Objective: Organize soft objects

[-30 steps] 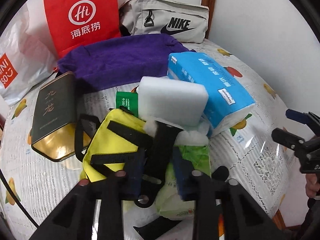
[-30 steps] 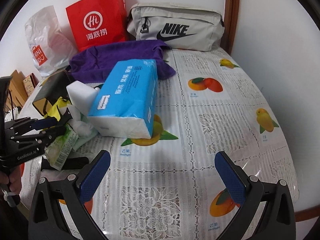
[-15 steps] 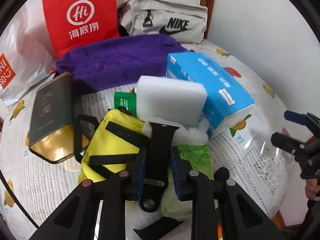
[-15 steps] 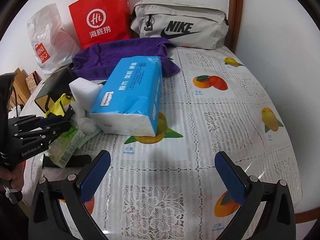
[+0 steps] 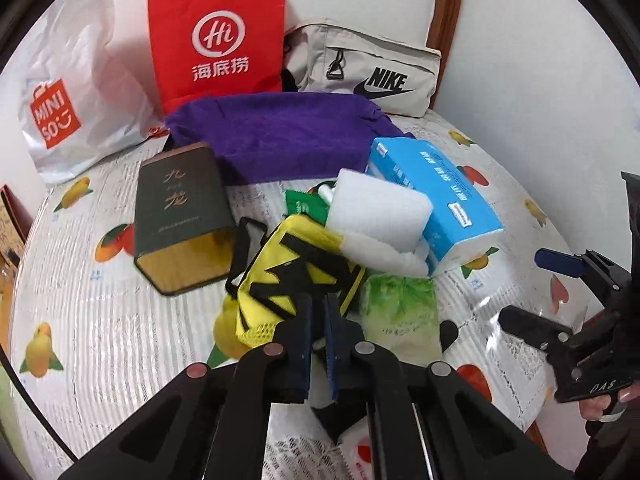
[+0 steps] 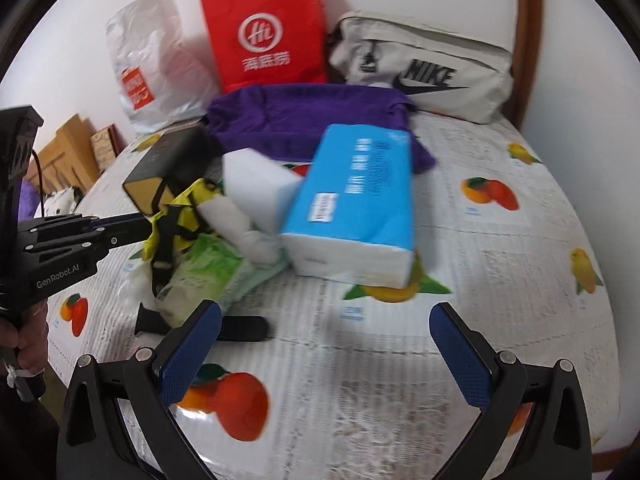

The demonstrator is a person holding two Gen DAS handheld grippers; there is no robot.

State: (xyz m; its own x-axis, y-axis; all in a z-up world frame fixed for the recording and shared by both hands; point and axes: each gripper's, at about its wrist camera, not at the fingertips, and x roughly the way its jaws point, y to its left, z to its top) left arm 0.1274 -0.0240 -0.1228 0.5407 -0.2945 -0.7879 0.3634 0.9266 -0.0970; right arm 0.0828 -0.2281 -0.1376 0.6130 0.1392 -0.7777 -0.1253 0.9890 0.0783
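My left gripper point(image 5: 317, 312) is shut on a black strap of the yellow bag point(image 5: 288, 276) and holds it lifted off the table; the bag also shows in the right wrist view point(image 6: 180, 216), hanging from the left gripper point(image 6: 144, 228). A white sponge block point(image 5: 376, 210) leans on the bag and on a blue tissue pack point(image 5: 436, 196). A green wipes packet point(image 5: 400, 312) lies under them. A purple towel point(image 5: 280, 136) lies behind. My right gripper point(image 6: 326, 354) is open and empty above the tablecloth, in front of the tissue pack point(image 6: 356, 204).
A dark tea tin point(image 5: 180, 216) lies left of the bag. A red paper bag point(image 5: 218, 40), a white Miniso bag point(image 5: 68, 92) and a grey Nike bag point(image 5: 368, 76) stand against the wall. The table edge point(image 6: 600, 432) is near on the right.
My left gripper closed on the black strap and pulled back and up, lifting the yellow bag. My right gripper moved forward toward the tissue pack.
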